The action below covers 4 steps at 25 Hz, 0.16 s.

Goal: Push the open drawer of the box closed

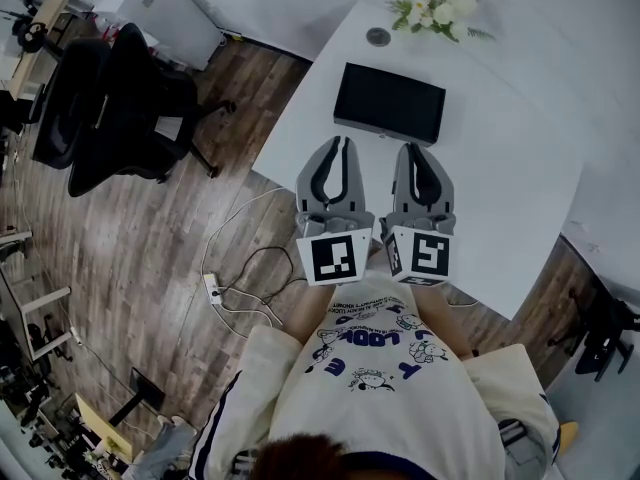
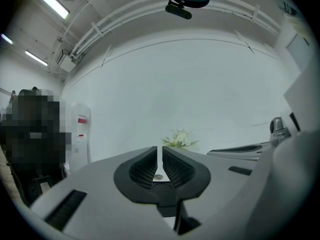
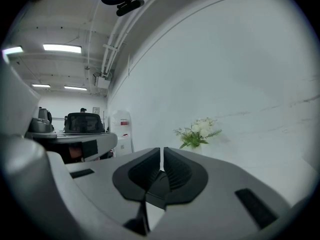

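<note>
I held both grippers side by side over the near edge of the white counter (image 1: 500, 188), pointing forward. My left gripper (image 1: 342, 144) had its jaws drawn together, only a thin slit showing between the ribbed pads (image 2: 142, 168), with nothing in them. My right gripper (image 1: 416, 149) was closed the same way and empty. The black box (image 1: 389, 102) lay flat on the counter just ahead of both sets of jaw tips, not touching either one. I could not tell from above whether its drawer stood out. A bunch of white flowers (image 1: 440, 8) sat at the far edge, well beyond the box.
</note>
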Available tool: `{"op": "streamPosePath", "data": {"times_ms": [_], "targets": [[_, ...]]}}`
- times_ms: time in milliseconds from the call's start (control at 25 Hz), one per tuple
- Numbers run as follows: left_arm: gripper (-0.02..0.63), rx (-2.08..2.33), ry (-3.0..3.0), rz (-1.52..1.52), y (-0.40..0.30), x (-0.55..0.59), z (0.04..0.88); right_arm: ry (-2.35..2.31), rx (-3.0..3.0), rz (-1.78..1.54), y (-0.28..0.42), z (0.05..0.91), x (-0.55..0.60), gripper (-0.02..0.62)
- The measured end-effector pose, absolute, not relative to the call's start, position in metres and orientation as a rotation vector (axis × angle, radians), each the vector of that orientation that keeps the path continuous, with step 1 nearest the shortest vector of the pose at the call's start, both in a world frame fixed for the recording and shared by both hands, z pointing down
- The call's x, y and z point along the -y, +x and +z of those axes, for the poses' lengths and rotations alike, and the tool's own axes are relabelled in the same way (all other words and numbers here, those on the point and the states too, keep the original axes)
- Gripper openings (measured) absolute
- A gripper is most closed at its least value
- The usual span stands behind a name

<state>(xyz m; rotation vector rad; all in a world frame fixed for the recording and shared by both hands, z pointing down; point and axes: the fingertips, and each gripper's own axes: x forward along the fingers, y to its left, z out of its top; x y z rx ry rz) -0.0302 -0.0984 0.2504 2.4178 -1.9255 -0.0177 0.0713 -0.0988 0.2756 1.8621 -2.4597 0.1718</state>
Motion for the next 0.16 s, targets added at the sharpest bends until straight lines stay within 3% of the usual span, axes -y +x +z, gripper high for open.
{"op": "streamPosePath", "data": {"times_ms": [160], "targets": [[0.041,1.926,2.427,-0.018,-0.0272,0.0982,0.2469,1.863,2.462,0.161,0.0736,0.2721,0.0986,0.041]]}}
